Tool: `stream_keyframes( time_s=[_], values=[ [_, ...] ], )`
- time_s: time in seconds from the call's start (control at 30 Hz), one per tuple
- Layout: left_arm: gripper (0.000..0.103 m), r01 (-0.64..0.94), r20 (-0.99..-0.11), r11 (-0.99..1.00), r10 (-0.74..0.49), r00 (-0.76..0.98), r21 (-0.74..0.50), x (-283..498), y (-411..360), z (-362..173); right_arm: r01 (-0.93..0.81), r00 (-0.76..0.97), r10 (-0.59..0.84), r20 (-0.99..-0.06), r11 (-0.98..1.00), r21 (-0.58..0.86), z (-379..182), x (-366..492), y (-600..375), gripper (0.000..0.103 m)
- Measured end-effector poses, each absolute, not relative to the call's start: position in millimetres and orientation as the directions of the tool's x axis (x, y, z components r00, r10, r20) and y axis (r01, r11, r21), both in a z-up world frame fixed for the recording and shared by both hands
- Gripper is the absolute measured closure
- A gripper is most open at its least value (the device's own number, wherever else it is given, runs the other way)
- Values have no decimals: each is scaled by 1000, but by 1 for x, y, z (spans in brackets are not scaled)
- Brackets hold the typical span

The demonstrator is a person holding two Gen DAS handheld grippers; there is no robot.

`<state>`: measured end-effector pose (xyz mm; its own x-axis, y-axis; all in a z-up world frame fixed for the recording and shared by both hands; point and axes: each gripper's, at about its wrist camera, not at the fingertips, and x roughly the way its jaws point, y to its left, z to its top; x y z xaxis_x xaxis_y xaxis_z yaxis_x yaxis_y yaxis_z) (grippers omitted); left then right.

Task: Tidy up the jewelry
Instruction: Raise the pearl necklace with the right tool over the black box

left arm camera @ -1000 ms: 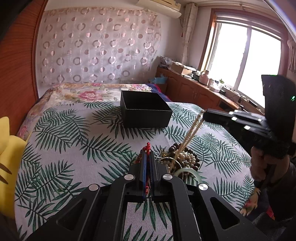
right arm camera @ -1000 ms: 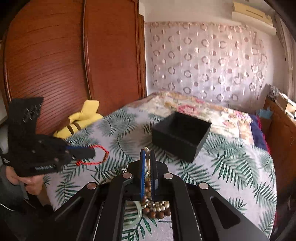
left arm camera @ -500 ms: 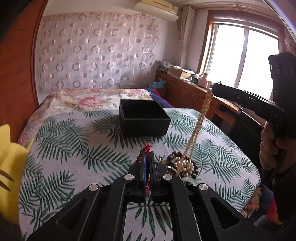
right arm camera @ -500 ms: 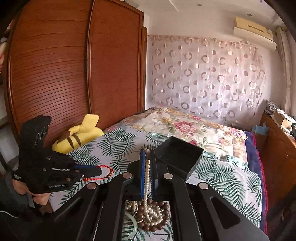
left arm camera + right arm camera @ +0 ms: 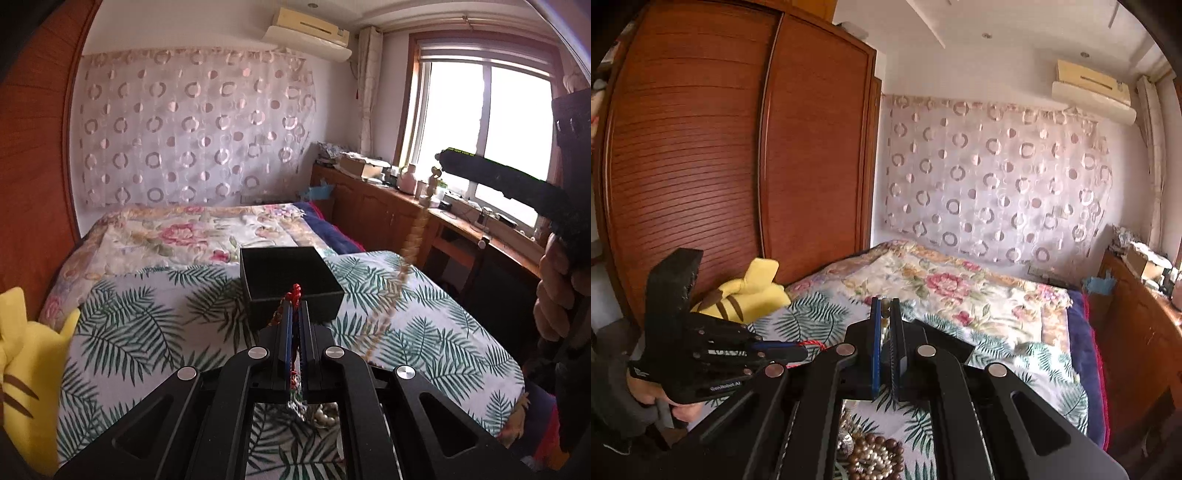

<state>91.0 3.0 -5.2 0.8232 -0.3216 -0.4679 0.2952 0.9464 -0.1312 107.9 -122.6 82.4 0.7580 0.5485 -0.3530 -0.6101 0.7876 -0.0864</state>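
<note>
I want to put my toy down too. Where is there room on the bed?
Bare leaf-print bedspread lies between the yellow plush toy and the black square box. Crowded: the heap of bead jewelry under both grippers.

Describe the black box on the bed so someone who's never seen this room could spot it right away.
Find the bed covered in the green palm-leaf sheet. Near its middle, where the leaf print meets the floral quilt, sits the black box. It is the only dark, square, open-topped thing there; the yellow plush toy lies at the bed's edge.
</note>
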Motion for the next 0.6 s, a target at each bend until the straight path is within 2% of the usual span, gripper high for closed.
stream_keyframes(
  time_s=[0.27,0.6],
  values=[
    [101,283,-465,950,-312,828,-132,92,8,-6,-608,756,538,-373,788,-96,86,115,-122,98],
    [101,297,-495,945,-327,805,-140,89,5,-20,-575,745,490,-452,816,-63,50,113,-136,98]
  ],
)
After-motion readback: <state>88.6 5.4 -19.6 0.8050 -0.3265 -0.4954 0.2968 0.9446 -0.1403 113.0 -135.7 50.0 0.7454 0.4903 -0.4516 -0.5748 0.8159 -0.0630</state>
